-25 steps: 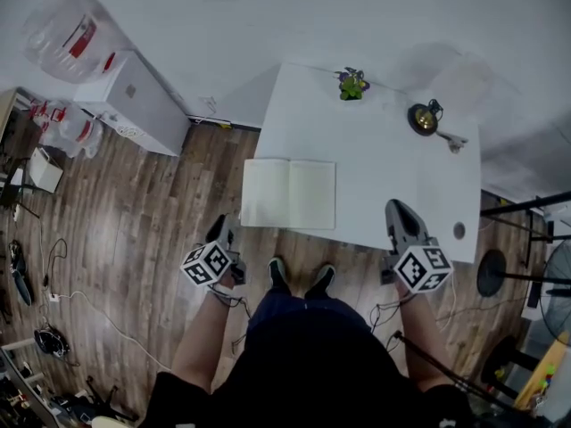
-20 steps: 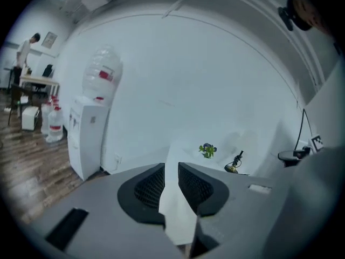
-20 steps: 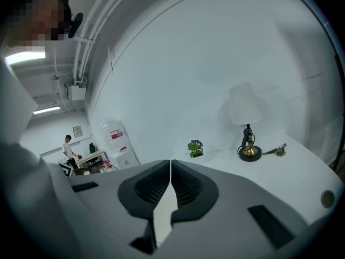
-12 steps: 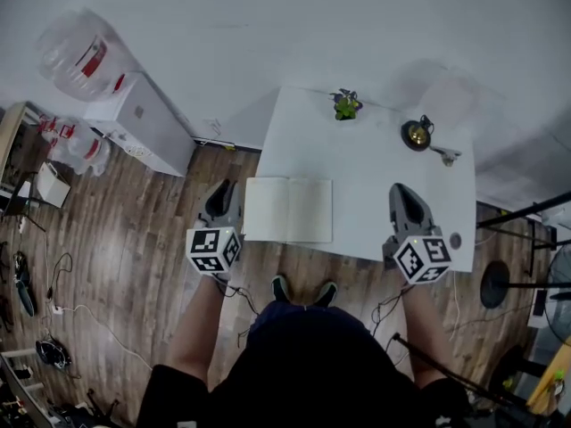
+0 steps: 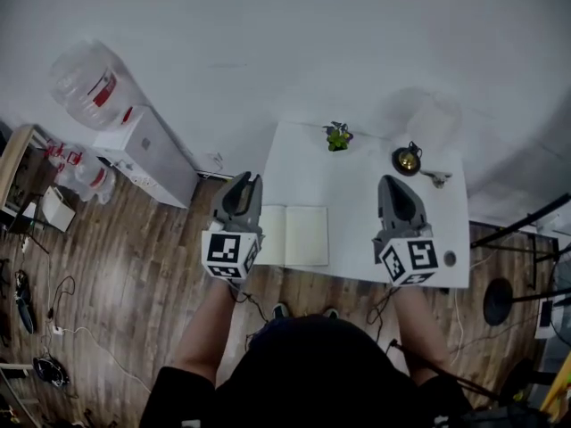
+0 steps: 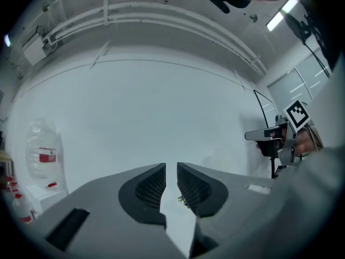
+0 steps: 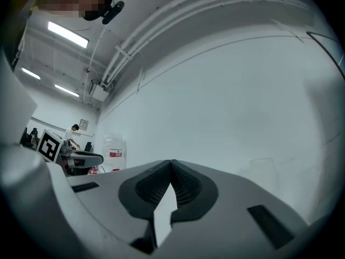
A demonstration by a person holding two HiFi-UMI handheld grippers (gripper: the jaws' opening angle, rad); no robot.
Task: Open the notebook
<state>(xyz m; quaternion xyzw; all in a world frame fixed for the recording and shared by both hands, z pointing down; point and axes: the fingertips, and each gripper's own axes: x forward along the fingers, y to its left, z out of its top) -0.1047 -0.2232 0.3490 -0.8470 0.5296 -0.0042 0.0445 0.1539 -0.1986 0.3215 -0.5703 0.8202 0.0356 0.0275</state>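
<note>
- My left tool [image 5: 243,179] [image 6: 171,169] has its jaws a narrow gap apart and closing. Nothing stands between them, only the white wall ahead.
- My right tool [image 5: 395,184] [image 7: 171,163] is closed, tips meeting, and holds nothing.
- Both tools are up in the air and touch nothing.
- The notebook [image 5: 296,235] lies open and flat on the white worktop [image 5: 357,181], between my two tools and nearer the left one. Its two pages look blank and pale.
- Beyond the tools, at the worktop's far edge, stand a small green plant [image 5: 337,135] and a brass-coloured object [image 5: 407,160].
- Well to the left of my left tool, a big clear bottle [image 5: 85,83] with a red label sits on a white cabinet [image 5: 147,154]. I cannot tell what is in it.
</note>
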